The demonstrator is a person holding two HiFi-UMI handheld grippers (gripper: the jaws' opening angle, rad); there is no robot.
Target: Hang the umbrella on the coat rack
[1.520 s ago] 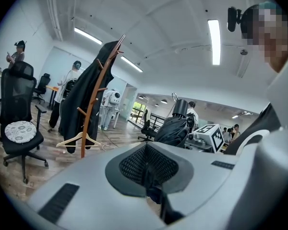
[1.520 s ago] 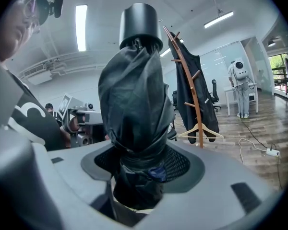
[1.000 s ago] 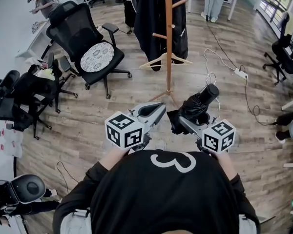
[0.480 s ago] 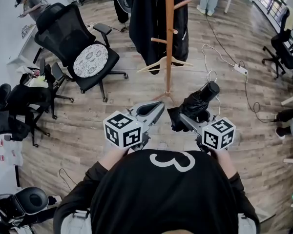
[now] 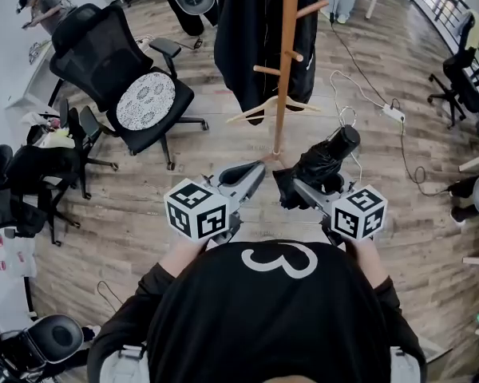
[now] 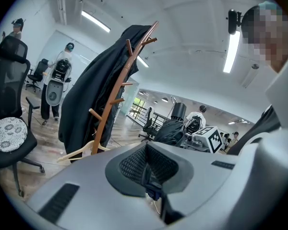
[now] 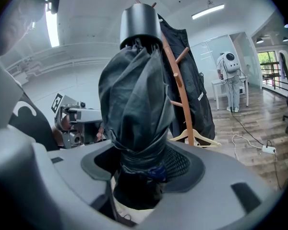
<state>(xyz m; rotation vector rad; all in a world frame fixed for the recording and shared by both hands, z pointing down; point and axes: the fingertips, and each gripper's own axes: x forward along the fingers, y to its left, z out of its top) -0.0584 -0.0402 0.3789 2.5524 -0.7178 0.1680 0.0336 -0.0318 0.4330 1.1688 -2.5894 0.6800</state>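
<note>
We are clamping the right gripper [image 7: 145,172] on the folded black umbrella [image 7: 134,104], its jaws pressing the wrapped lower part of the bundle. The left gripper [image 6: 147,169] is keeping its jaws closed together, with nothing between them.

The right gripper view is showing what the others are not: the umbrella's round black cap pointing up and away, in front of the coat rack [image 5: 285,62]. The left gripper view is showing the same umbrella small at the far right, plus the ceiling lights [image 6: 232,51]. Only the head view is giving us the floor: the umbrella is hanging just right of the rack's foot, near it but apart from it.

We are counting 2 grippers, each with 1 marker cube, 1 umbrella and 1 wooden rack. 1 black coat [image 5: 247,30] is draping over the rack, and 1 pale wooden hanger [image 5: 263,106] is sitting low by the pole. To the far left, 1 office chair [image 5: 96,46] is carrying 1 patterned cushion [image 5: 145,100]. To the far right, 1 power strip [image 5: 394,114] is lying on the planks.
</note>
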